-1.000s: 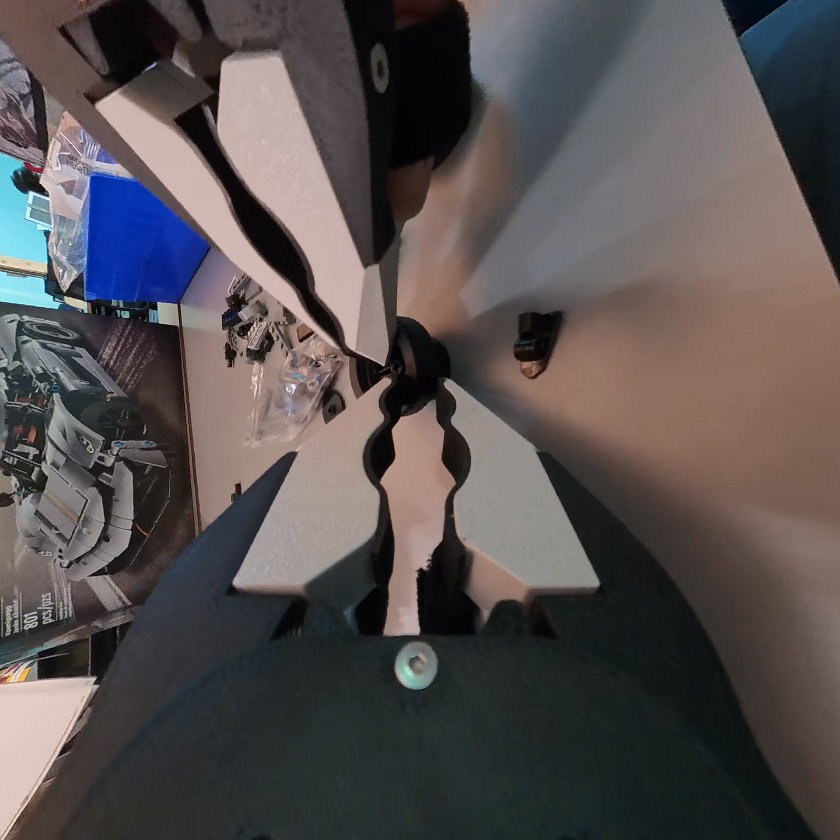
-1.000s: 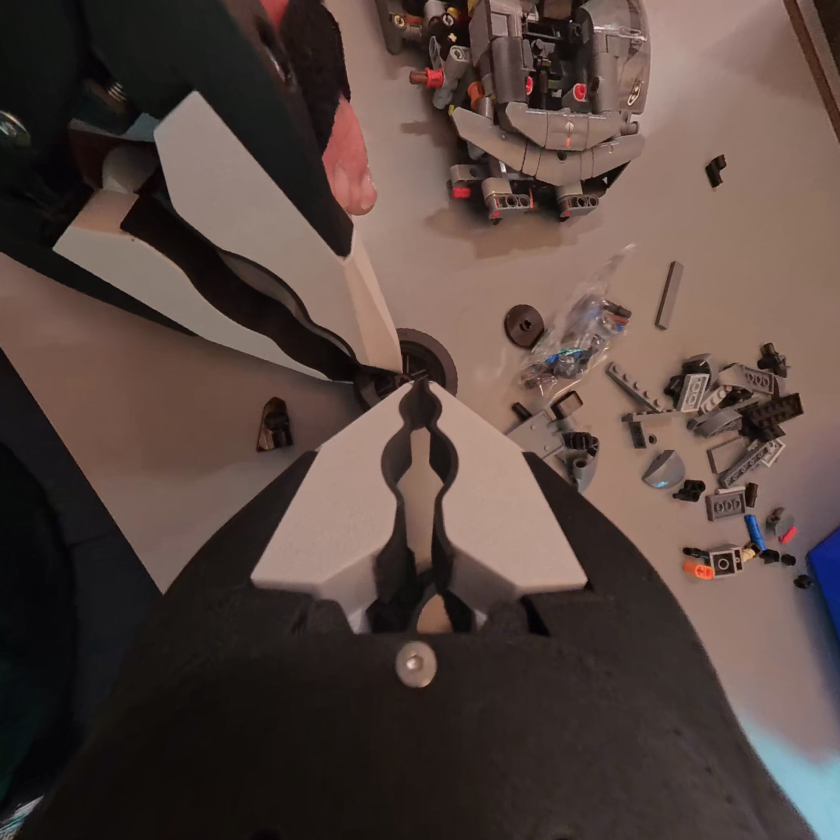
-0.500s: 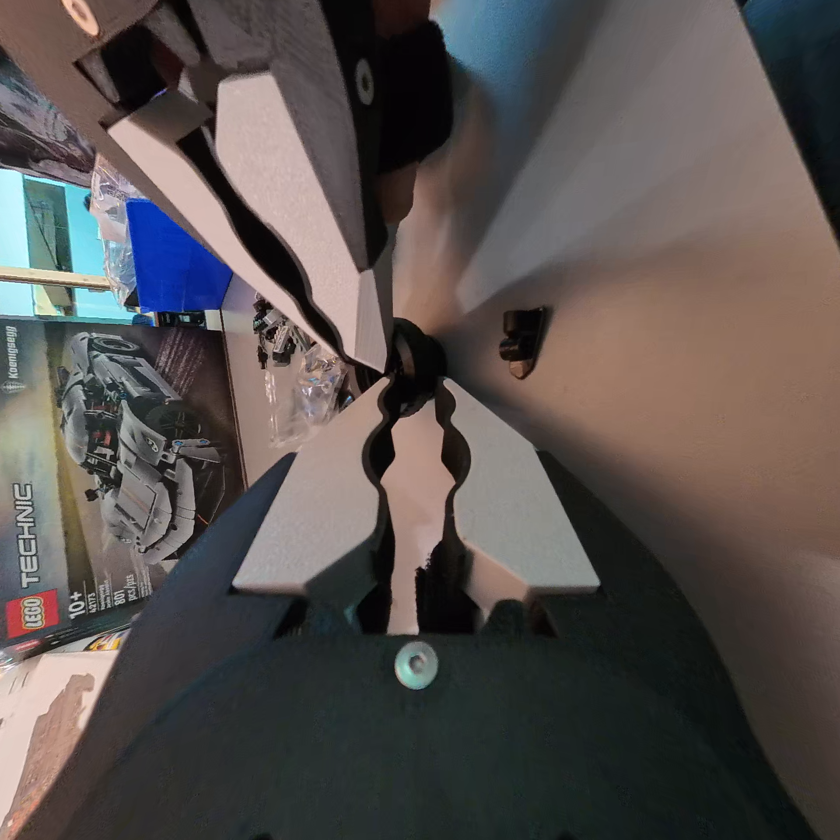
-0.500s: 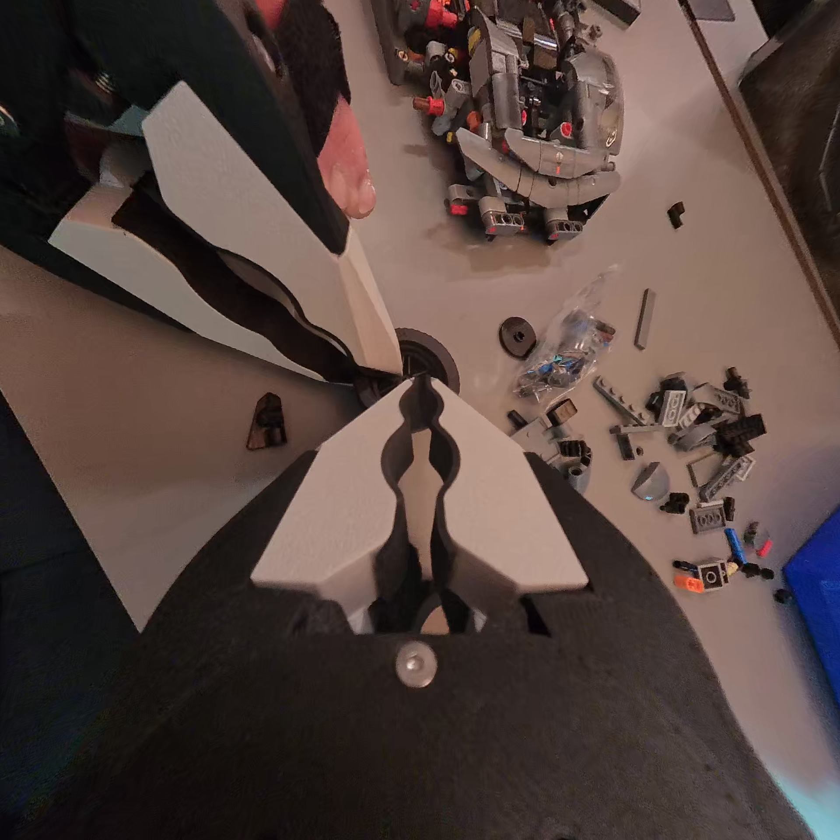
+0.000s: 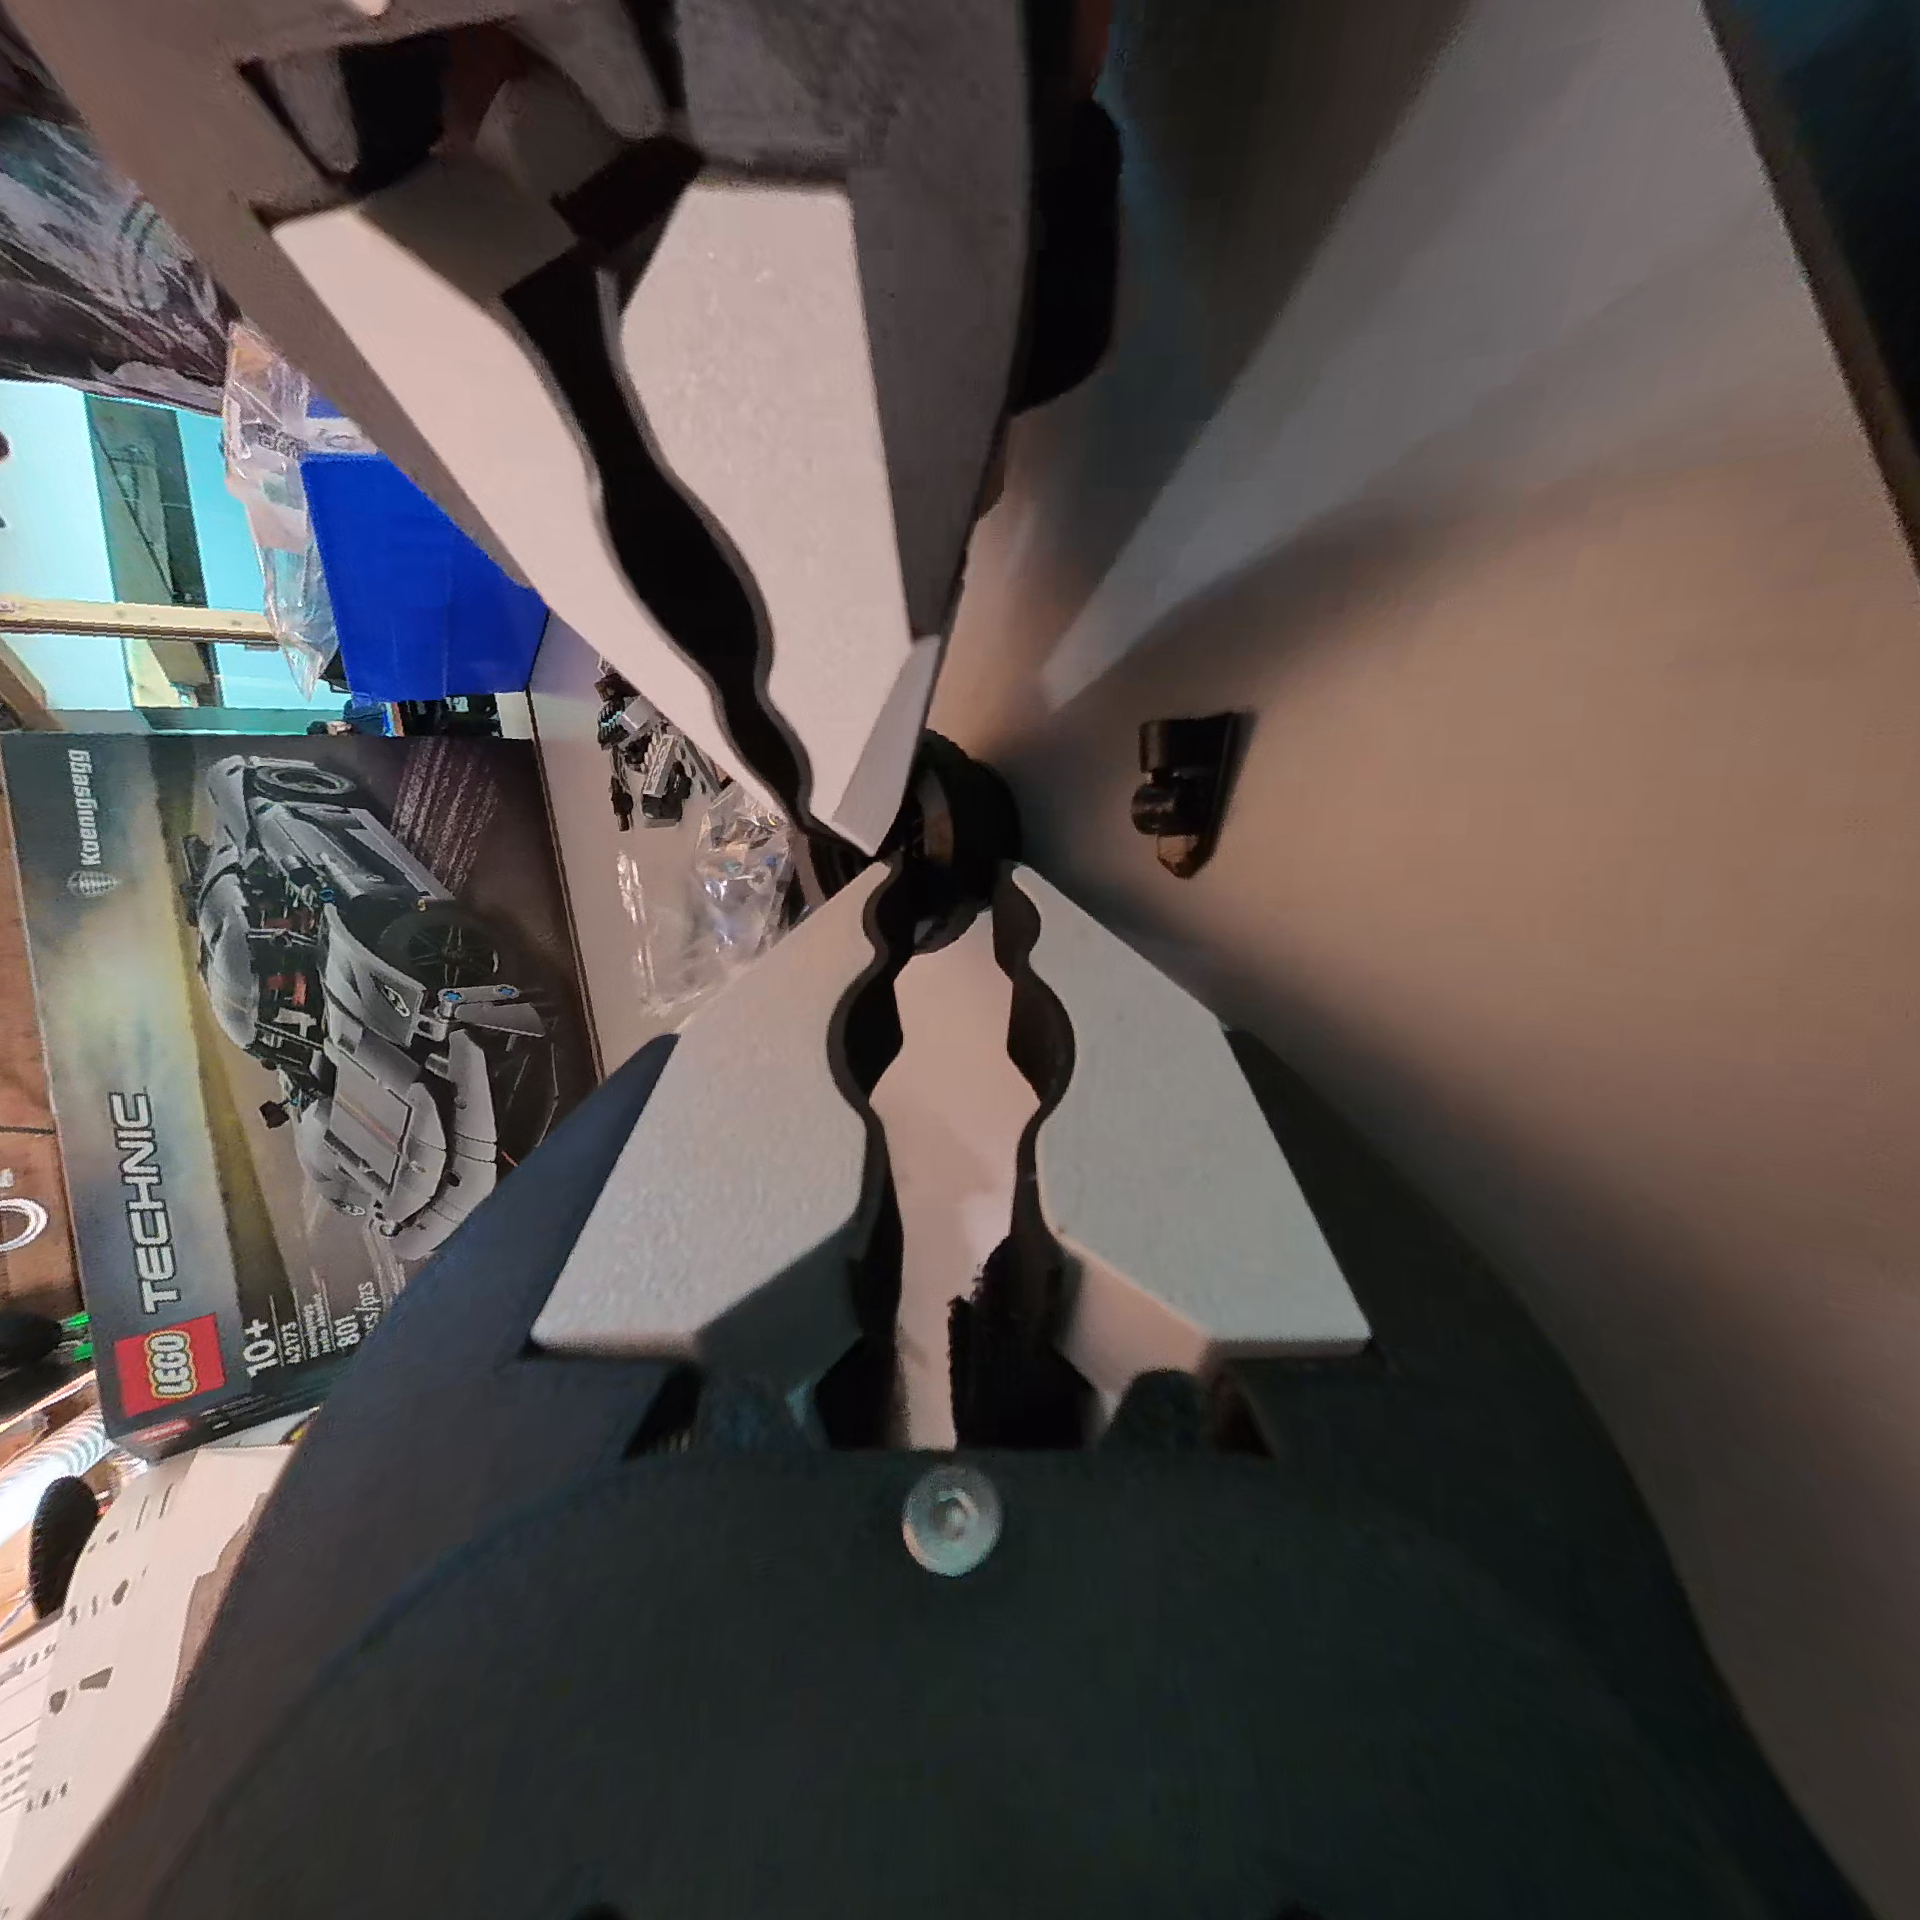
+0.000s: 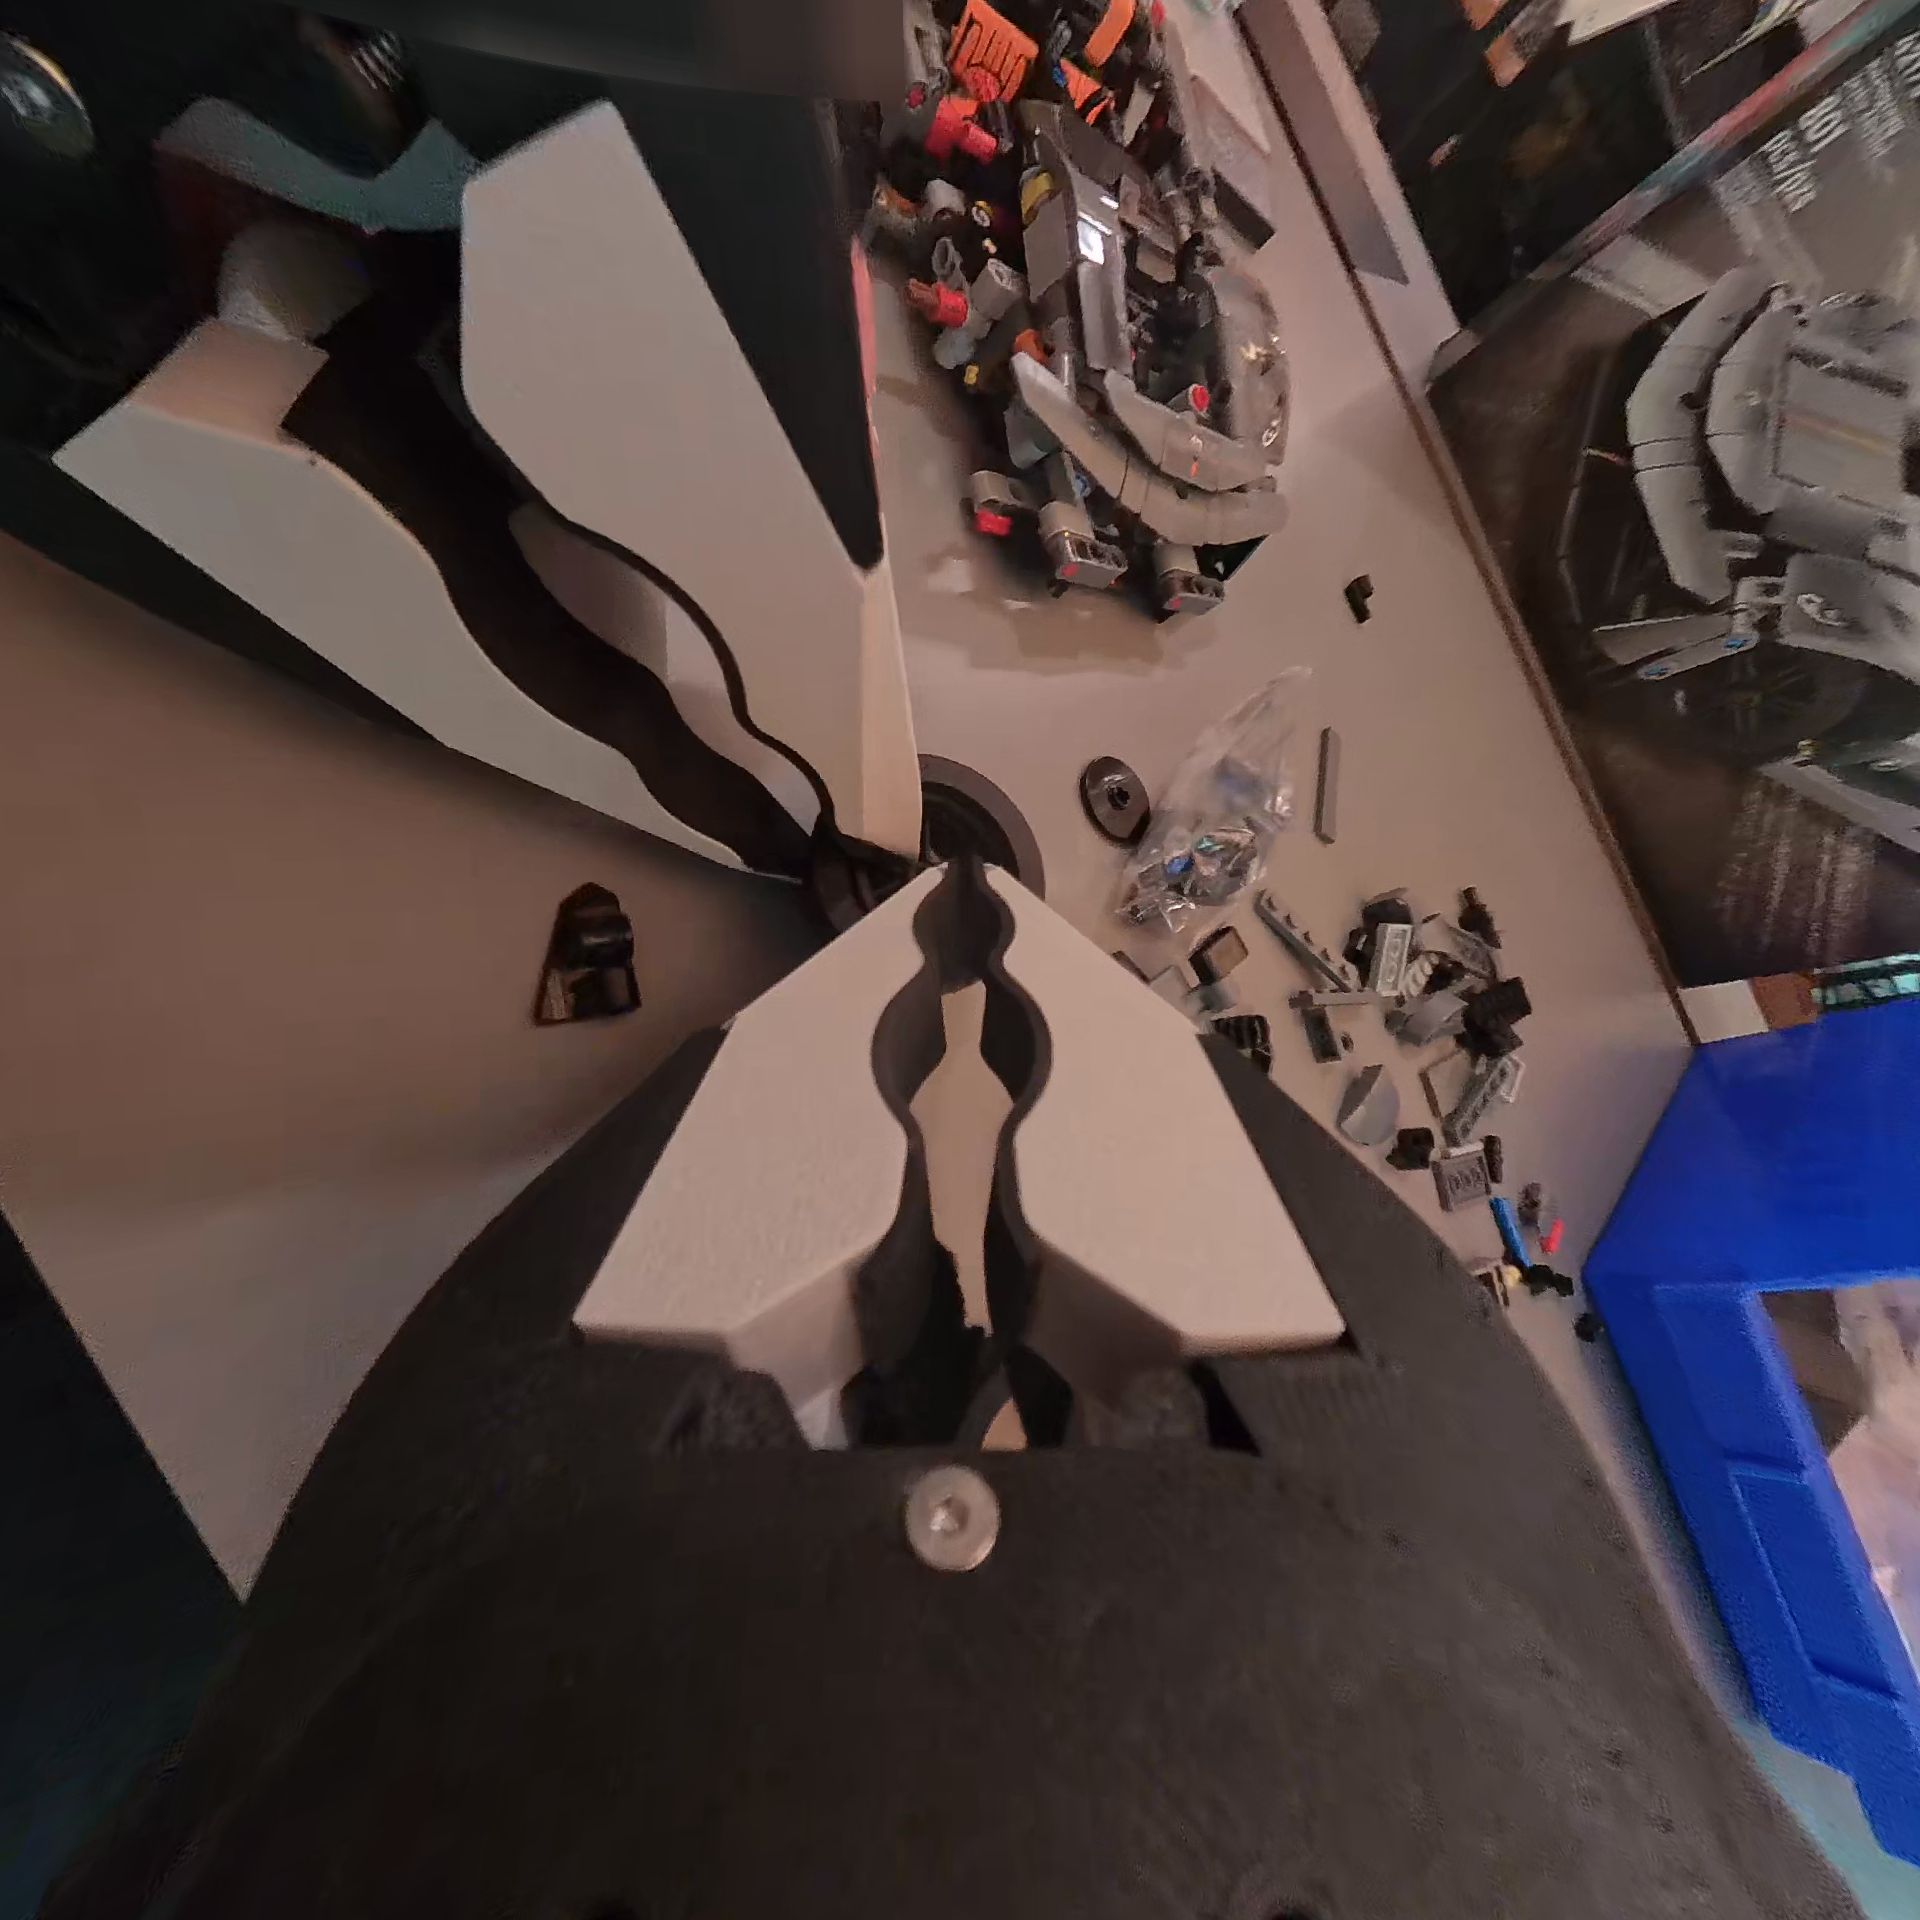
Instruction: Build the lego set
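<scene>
Pinching one black wheel (image 5: 961,831) from opposite sides, the left gripper (image 5: 940,883) and right gripper (image 6: 961,868) hold it above the table (image 6: 312,883), probably seating its rim; the half-built car (image 6: 1122,416) waits beyond.

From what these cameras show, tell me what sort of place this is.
Likely a hobby or work table indoors, set up for model building: a pale tabletop holding a half-built grey car model, scattered loose pieces, a blue bin, and the set's box alongside.

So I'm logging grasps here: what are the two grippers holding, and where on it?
Both meet on one black wheel: the left gripper pinches its rim, while the right gripper closes on it from the opposite side, exact contact hidden.
</scene>
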Demonstrator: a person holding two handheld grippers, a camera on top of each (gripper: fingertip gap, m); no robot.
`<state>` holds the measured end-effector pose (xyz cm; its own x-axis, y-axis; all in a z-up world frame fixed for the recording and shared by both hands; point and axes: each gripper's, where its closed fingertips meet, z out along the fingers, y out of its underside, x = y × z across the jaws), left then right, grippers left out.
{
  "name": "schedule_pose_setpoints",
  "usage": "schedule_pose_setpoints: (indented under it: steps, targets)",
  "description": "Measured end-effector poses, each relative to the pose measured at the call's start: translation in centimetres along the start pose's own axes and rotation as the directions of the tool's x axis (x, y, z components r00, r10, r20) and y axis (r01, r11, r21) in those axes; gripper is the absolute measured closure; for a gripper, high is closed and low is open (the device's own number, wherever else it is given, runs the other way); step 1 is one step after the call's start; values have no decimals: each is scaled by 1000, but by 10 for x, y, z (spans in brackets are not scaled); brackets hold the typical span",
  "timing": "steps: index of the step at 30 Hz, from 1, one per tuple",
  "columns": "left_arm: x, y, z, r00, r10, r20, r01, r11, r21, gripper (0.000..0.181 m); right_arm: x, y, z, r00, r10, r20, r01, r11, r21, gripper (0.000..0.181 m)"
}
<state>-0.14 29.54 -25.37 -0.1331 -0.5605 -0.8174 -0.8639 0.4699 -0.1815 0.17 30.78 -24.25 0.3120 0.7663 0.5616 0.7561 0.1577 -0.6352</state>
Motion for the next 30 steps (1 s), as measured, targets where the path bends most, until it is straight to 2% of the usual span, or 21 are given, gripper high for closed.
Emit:
schedule_pose_setpoints:
  steps: [7, 17, 23, 30]
  targets:
    - [-1, 0, 1, 999, 30, 39, -29, 999, -32, 167, 3, 0, 0, 995, -46, -87, 48, 999, 14, 181]
    - [-2, -2, 3, 1000, 0, 21, 0, 1000, -5, 167, 18, -11, -7, 991, 134, -18, -132, 987, 97, 181]
    - [-3, -4, 5, 999, -35, -6, 35, 999, 13, 167, 19, -6, -2, 997, 65, -31, -64, 997, 40, 181]
    - [-3, -6, 6, 997, -72, -40, 73, 997, 30, 167, 16, -4, -4, 996, 84, 28, -85, 995, 47, 181]
